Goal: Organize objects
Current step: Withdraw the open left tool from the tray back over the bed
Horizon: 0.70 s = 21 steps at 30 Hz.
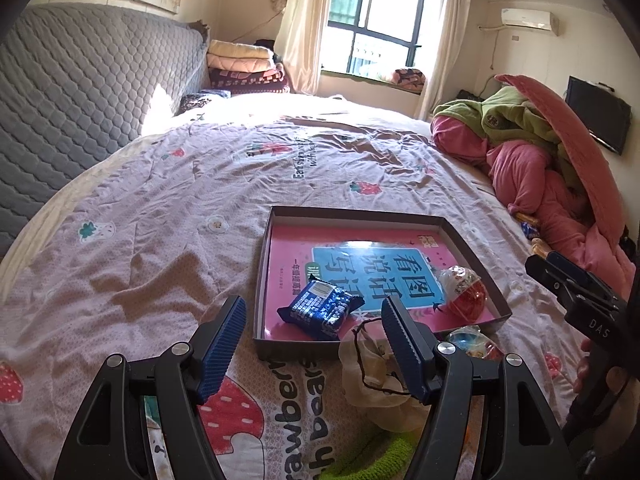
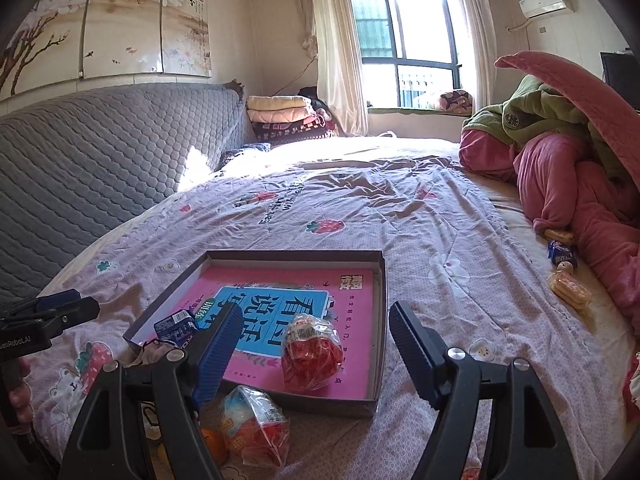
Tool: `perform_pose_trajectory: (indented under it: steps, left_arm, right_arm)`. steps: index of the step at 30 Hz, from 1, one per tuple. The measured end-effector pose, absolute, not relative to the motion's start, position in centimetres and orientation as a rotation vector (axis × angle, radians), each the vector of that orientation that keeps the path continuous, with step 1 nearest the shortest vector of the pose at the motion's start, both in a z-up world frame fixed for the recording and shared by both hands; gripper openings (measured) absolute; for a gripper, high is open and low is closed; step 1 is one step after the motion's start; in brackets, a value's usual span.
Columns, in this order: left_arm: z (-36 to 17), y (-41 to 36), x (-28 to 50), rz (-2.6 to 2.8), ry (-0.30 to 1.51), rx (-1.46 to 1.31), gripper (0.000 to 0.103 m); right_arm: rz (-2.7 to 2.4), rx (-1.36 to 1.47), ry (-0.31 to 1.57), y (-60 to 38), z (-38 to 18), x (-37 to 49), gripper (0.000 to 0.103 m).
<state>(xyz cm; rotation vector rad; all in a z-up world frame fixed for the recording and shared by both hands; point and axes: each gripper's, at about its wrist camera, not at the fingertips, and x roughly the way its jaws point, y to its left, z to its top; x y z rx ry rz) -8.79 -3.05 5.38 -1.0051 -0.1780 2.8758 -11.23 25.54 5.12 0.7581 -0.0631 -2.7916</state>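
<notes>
A shallow grey box lies on the bed with a pink book flat inside. On the book sit a blue snack packet and a red snack bag. My left gripper is open and empty just before the box's near edge. My right gripper is open and empty, hovering over the box's near right part. A clear snack bag, an orange and a beige drawstring pouch lie outside the box.
A pink and green bedding pile fills the right side. Several small snacks lie beside it. A grey quilted headboard is on the left, folded blankets by the window. A green knitted thing lies near me.
</notes>
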Motion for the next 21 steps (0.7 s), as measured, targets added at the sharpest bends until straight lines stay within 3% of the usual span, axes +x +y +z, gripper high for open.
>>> perform_pose_trajectory:
  steps: [21]
  left_arm:
    - [6.1,-2.9,-4.5,2.889,-0.138,-0.978,0.072]
  right_arm:
    - [-2.793,0.708,-0.094,25.2,6.3,-6.9,0.076]
